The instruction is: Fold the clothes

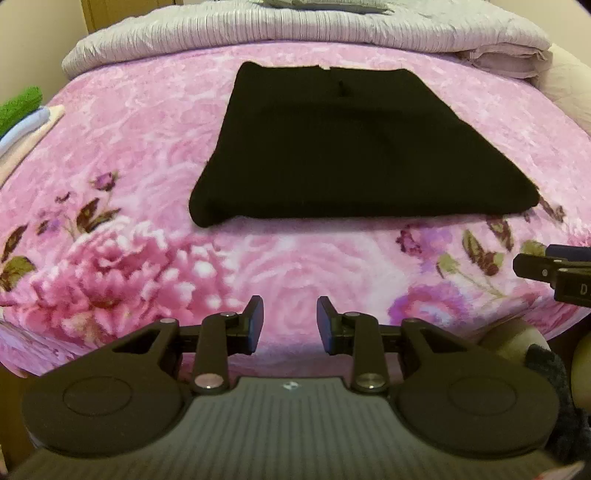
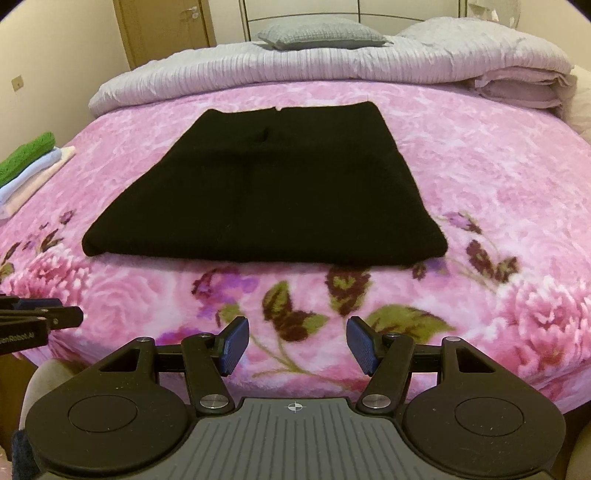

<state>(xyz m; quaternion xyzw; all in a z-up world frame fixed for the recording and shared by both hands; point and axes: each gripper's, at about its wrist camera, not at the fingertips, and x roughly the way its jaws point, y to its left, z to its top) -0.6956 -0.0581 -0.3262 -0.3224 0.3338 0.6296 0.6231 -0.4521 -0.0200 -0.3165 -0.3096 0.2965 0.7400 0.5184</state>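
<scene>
Black garment lies folded flat mid-bed on pink floral blanket, ready for next fold. My left claw and right claw both apart, empty, short of near edge.

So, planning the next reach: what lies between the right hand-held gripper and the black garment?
Only bare floral blanket separates right hand-held gripper from black garment, in right wrist view.

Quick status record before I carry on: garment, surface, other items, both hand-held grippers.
garment: black garment, lying flat, folded to a rough rectangle
surface: pink floral blanket on a bed
stack: folded clothes, green on top, at the blanket's left edge
far end: rolled-back grey duvet, grey pillow
left hand-held gripper: open, empty, short of the garment
right hand-held gripper: open, empty, short of the garment
</scene>
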